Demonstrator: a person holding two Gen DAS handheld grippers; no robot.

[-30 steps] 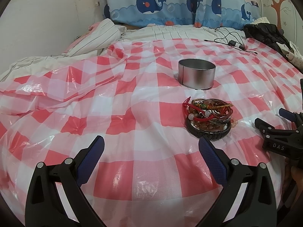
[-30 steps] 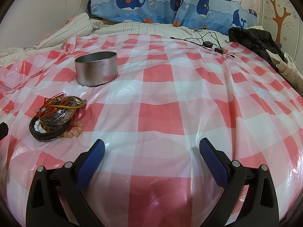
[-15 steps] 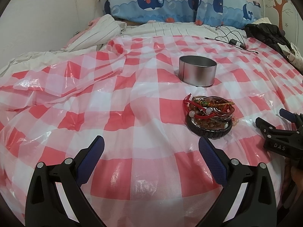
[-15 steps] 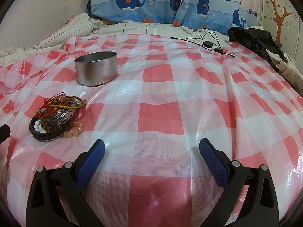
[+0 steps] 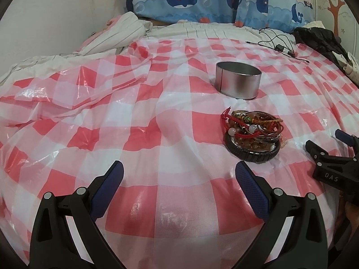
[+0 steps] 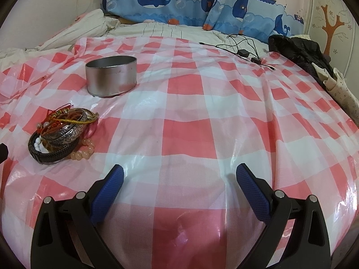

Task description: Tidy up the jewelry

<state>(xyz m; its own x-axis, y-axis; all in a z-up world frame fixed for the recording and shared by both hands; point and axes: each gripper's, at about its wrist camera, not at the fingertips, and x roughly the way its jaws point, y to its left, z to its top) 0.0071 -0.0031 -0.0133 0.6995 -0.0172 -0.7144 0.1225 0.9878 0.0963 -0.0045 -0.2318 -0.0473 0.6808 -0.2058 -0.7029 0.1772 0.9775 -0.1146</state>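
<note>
A pile of bracelets [image 5: 252, 132] lies on the red-and-white checked plastic sheet [image 5: 175, 121]: a black band at the bottom, with bead and red cord bracelets on top. Beyond it stands an open round metal tin [image 5: 238, 80]. My left gripper [image 5: 179, 174] is open and empty, to the near left of the pile. In the right wrist view the pile [image 6: 60, 134] and the tin [image 6: 111, 78] sit at the left. My right gripper [image 6: 179, 176] is open and empty, to the near right of the pile; it also shows in the left wrist view [image 5: 325, 144].
The sheet covers a bed. Whale-print pillows [image 6: 202, 2] and striped bedding [image 5: 125, 35] lie at the head. A black cable with a charger [image 6: 243, 52] and dark clothing [image 6: 298, 51] lie at the far right.
The left gripper's view has shifted slightly, so the pile and tin sit a little lower in it. The right gripper has barely moved. Both stay open.
</note>
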